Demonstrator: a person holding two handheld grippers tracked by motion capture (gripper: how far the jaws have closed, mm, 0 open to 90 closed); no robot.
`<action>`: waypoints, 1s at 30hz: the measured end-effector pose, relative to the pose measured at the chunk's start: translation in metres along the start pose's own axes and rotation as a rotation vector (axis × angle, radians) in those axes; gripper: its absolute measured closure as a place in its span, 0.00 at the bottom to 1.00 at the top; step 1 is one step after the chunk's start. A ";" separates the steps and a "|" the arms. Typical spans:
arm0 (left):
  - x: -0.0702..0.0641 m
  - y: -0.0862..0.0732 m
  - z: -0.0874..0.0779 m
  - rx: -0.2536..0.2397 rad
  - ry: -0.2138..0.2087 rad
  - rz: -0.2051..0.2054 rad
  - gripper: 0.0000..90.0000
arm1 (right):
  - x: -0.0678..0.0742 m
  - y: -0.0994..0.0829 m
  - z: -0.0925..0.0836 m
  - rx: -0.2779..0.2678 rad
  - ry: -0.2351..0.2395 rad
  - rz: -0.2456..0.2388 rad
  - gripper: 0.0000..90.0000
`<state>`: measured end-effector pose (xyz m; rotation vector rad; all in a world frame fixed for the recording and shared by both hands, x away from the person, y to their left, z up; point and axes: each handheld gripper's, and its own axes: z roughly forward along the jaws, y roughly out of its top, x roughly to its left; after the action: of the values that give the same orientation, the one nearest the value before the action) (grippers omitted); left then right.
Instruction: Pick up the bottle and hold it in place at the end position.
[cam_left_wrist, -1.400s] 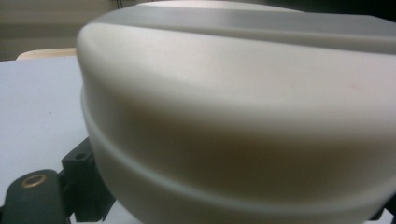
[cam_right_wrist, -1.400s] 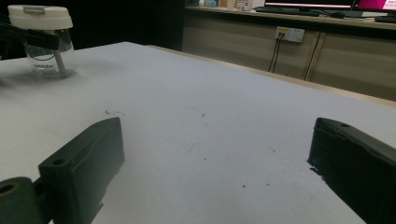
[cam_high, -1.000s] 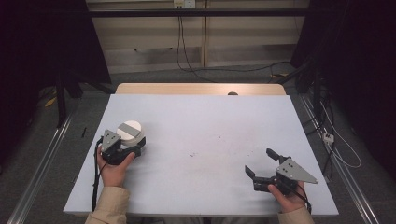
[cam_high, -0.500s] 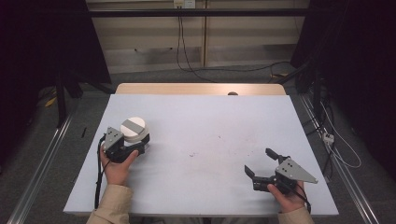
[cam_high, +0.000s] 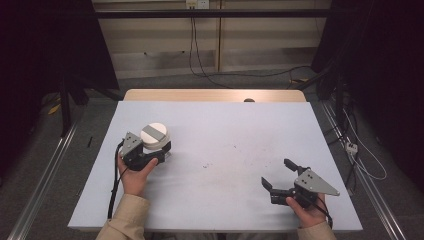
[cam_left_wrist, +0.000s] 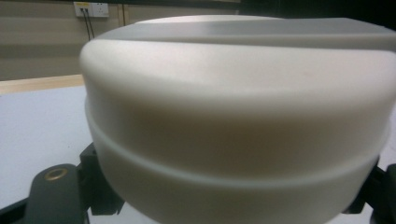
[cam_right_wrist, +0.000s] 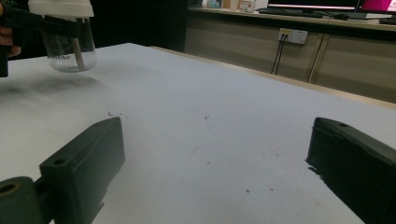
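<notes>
Pale scuffed table (cam_high: 215, 140) lying under dim light, left gripper (cam_high: 159, 152) clamping a clear jar (cam_right_wrist: 70, 49) by its smooth round white lid (cam_high: 154, 135) at left, jar body hiding beneath lid from above, right gripper (cam_high: 281, 178) resting with jaws spread wide.

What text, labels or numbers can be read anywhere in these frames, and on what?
None can be read.
The clear jar held by the left gripper carries a small dark print line in the right gripper view: too small and blurred to read.
Its white lid bears no lettering.
The wall socket bears no legible marking.
</notes>
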<state>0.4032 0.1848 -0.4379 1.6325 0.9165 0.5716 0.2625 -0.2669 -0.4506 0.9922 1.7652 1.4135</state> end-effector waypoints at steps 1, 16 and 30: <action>-0.001 0.000 0.001 -0.001 -0.005 0.000 0.20 | 0.000 0.000 0.000 0.000 0.001 0.001 0.04; -0.012 0.007 0.017 0.017 -0.036 0.019 0.20 | 0.000 0.000 0.001 0.001 0.000 -0.001 0.04; -0.018 0.013 0.031 0.023 -0.060 0.021 0.20 | 0.000 0.000 0.001 0.002 -0.001 0.000 0.04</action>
<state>0.4196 0.1512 -0.4315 1.6725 0.8654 0.5253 0.2633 -0.2667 -0.4510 0.9934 1.7663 1.4118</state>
